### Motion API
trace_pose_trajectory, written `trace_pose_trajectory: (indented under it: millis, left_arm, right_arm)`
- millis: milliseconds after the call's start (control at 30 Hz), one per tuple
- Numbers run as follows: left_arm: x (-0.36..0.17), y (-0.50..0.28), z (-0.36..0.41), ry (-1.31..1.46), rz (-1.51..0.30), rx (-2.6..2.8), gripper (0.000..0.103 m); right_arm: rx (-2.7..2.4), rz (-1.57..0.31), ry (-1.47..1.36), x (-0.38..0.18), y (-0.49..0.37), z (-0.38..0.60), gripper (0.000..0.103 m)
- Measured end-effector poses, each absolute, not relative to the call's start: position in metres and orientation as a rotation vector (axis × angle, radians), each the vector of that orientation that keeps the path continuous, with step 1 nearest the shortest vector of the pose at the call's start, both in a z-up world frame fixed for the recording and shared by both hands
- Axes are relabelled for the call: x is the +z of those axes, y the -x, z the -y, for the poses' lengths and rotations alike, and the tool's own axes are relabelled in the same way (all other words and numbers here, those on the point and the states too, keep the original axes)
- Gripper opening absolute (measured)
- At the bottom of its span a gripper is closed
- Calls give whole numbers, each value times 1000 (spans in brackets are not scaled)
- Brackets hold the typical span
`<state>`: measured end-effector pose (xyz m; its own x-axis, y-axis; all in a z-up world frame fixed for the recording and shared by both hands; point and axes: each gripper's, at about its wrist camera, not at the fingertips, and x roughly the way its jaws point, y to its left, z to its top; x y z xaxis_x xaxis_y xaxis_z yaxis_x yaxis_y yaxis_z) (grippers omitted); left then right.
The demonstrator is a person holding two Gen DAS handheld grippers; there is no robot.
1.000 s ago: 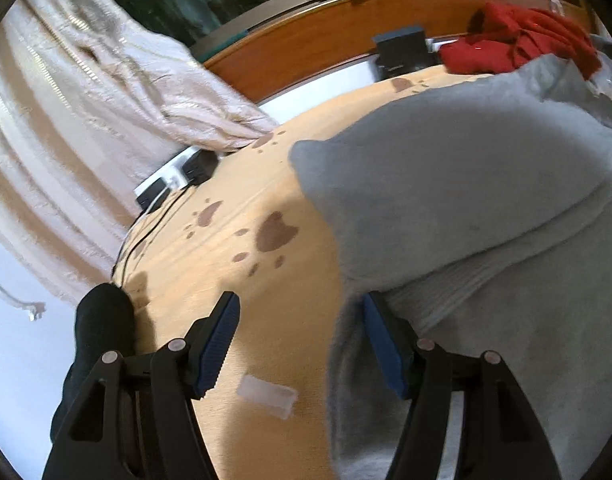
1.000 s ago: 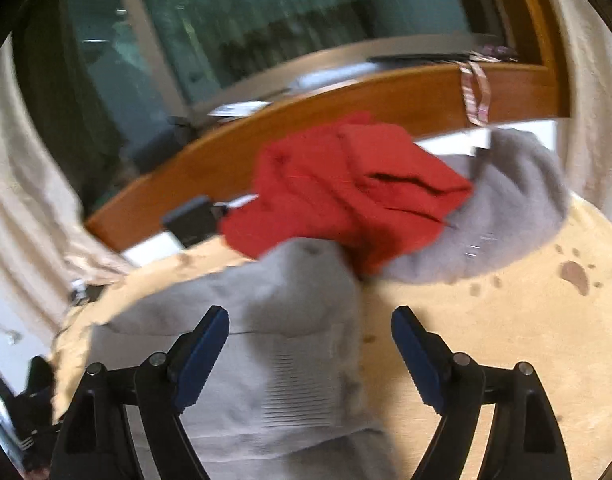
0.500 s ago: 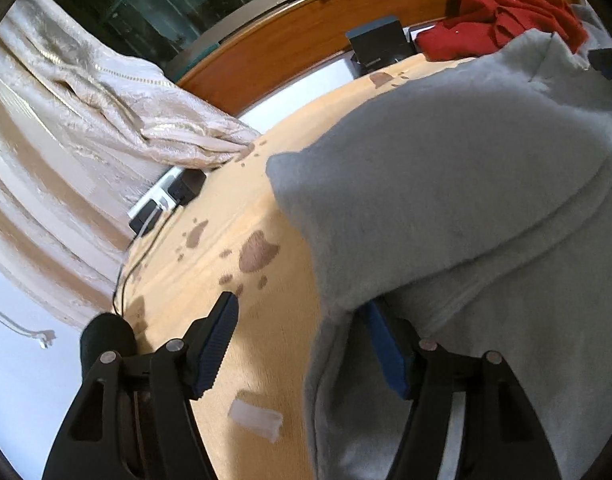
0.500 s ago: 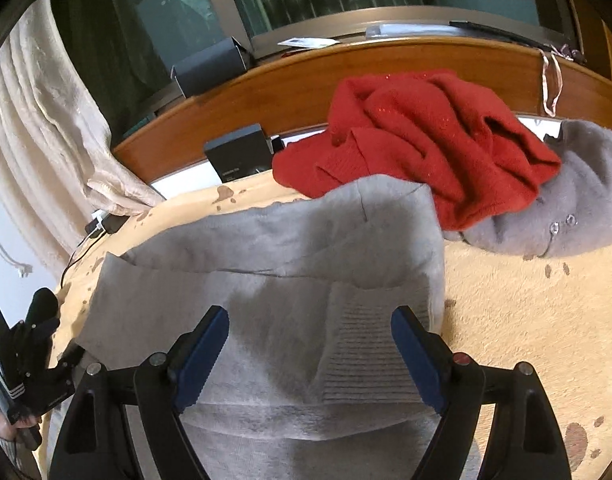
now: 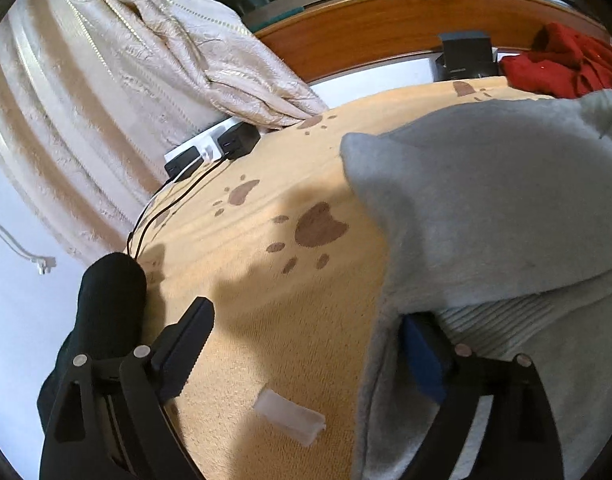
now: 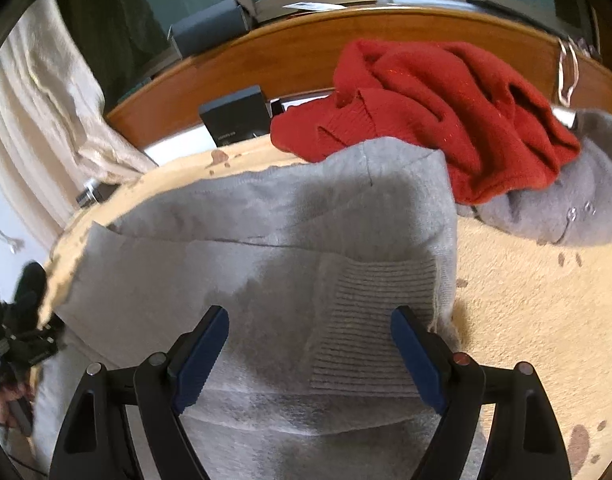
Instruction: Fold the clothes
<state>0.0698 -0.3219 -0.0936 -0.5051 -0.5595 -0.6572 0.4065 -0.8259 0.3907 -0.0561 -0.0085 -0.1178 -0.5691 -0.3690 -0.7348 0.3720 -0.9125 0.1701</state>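
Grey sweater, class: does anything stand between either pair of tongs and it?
Nothing visible does. The right tongs hang open directly over the grey sweater. The left tongs are open at its edge, one finger tucked under a fold. The red sweater lies beyond.

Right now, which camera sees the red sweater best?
The right wrist view: the red sweater lies whole and crumpled near the middle, behind the grey sweater. In the left wrist view only a small piece of it shows at the far right edge.

Red sweater (image 6: 437, 116) pile behind grey sweater (image 6: 266, 248)
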Motion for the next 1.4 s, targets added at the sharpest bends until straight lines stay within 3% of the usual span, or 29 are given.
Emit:
trace_pose_trajectory:
  millis: [233,467,667,833,1133,1333,1400]
  left_arm:
    - [-85,-79,338,-1049,34,-2370,93]
    - [-84,-68,312,-1026,238,-2349,93]
    - [-87,-76,341,-1055,61,-2321,96]
    - [-89,-77,337,-1049,91,-2300,97]
    - [-96,-89,374,-1105,-295,-2378,97]
    - [-99,-78,344,-1169,-14,-2372,99]
    - [-98,-80,342,-1193,-11,-2415,100]
  right_arm:
    - [-2459,14,-1115,-112,52,9,86]
    - [-2409,24,-1134,-116,53,16,86]
    - [-2410,0,-1169,-120,56,15,86]
    - [-2433,-98,-1178,-120,54,22,86]
    - [-2437,-83,-1203,-118,54,18,86]
    - [-2432,-102,-1203,-117,52,22,86]
    - [-2430,-99,-1202,-118,53,22,86]
